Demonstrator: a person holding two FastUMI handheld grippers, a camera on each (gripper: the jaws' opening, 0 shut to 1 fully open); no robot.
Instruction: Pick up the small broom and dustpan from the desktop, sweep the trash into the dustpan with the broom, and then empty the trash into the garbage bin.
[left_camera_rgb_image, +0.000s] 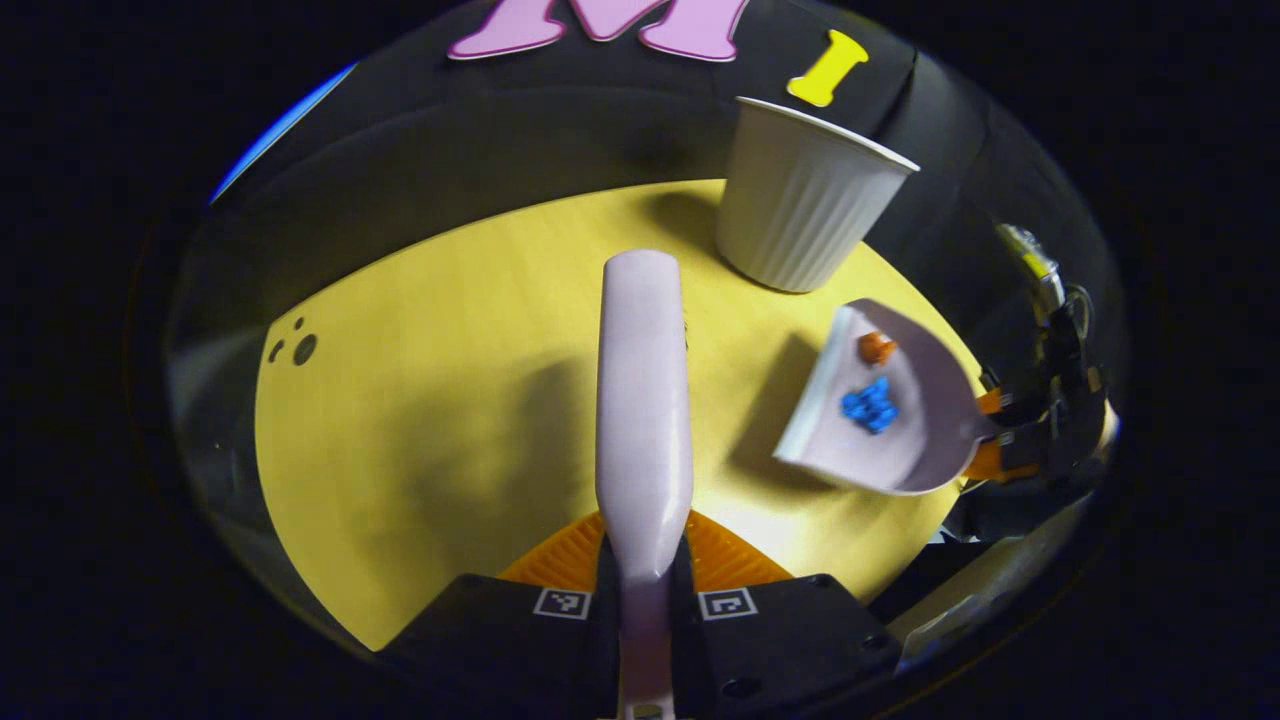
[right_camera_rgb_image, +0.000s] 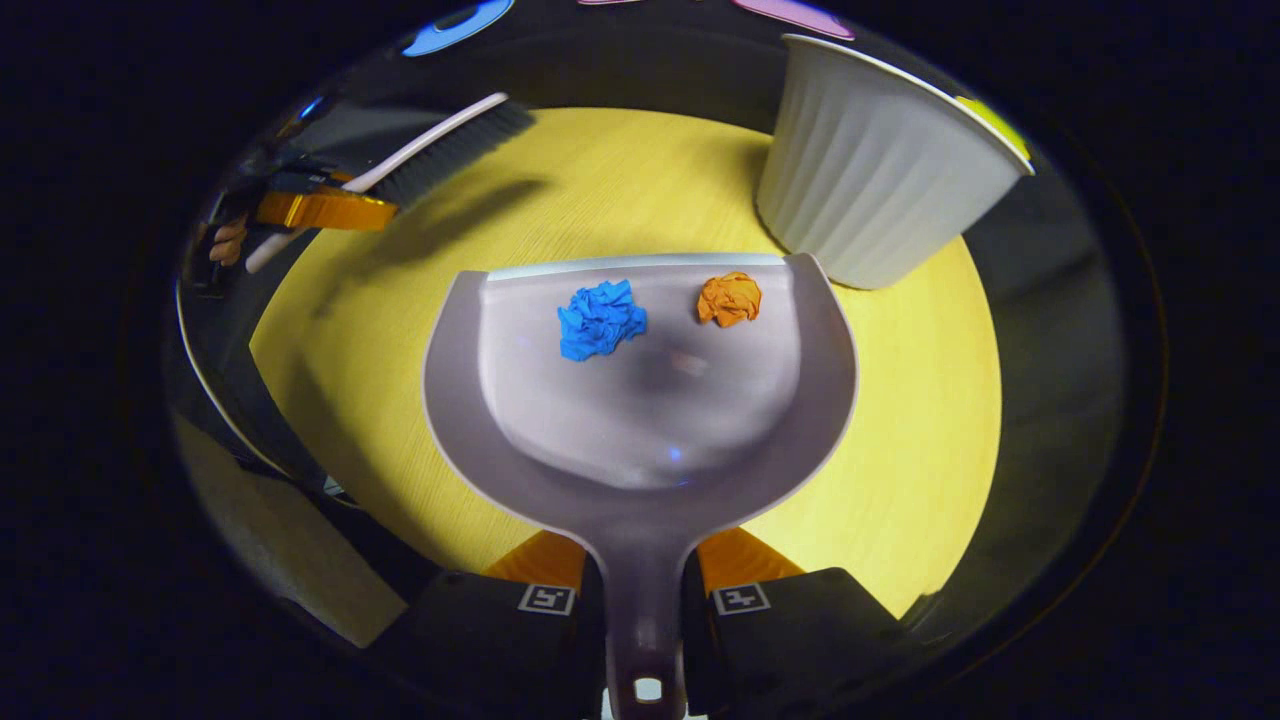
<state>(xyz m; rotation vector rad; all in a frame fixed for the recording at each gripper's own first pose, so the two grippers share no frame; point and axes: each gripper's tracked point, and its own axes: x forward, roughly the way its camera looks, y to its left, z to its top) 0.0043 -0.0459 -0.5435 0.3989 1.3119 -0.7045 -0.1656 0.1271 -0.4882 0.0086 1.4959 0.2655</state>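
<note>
Left gripper view has the left gripper (left_camera_rgb_image: 645, 580) clamped on the broom (left_camera_rgb_image: 645, 400) handle, lifted over the desk (left_camera_rgb_image: 420, 400), with no trash seen on the wood. Right of it, the right gripper (right_camera_rgb_image: 640, 590) is clamped on the dustpan (right_camera_rgb_image: 640, 440) handle; the pan is held above the desk, carrying a blue wad (right_camera_rgb_image: 600, 318) and an orange wad (right_camera_rgb_image: 729, 299) near its front lip. Farther right stands the bin (right_camera_rgb_image: 880, 190), just beyond the pan. Sweeping looks done; I judge only the tipping into the bin remains.
</note>
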